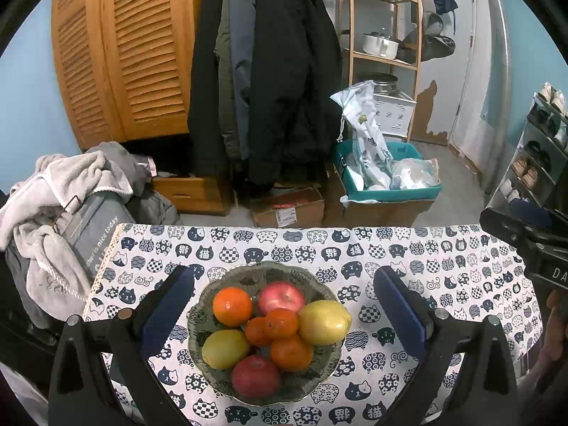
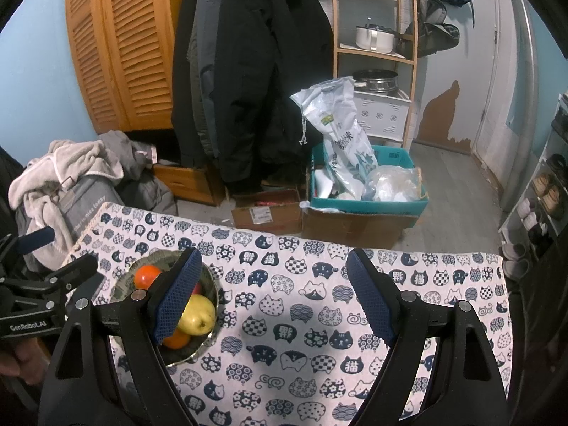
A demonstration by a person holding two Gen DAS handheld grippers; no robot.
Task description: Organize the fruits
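Right wrist view, left gripper (image 2: pixel 46 277) body printed "GenRobot.AI", gaping.

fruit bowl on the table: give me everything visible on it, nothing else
The fruit bowl is a shallow, scalloped dish, grey-green with a dark pattern, looks glazed ceramic. It sits upright on the cat-print tablecloth, toward the table's left side in the right wrist view. It holds two red apples, two yellow pears and about four oranges, heaped and touching. The left gripper is open with its fingers either side of the bowl; no contact is visible.
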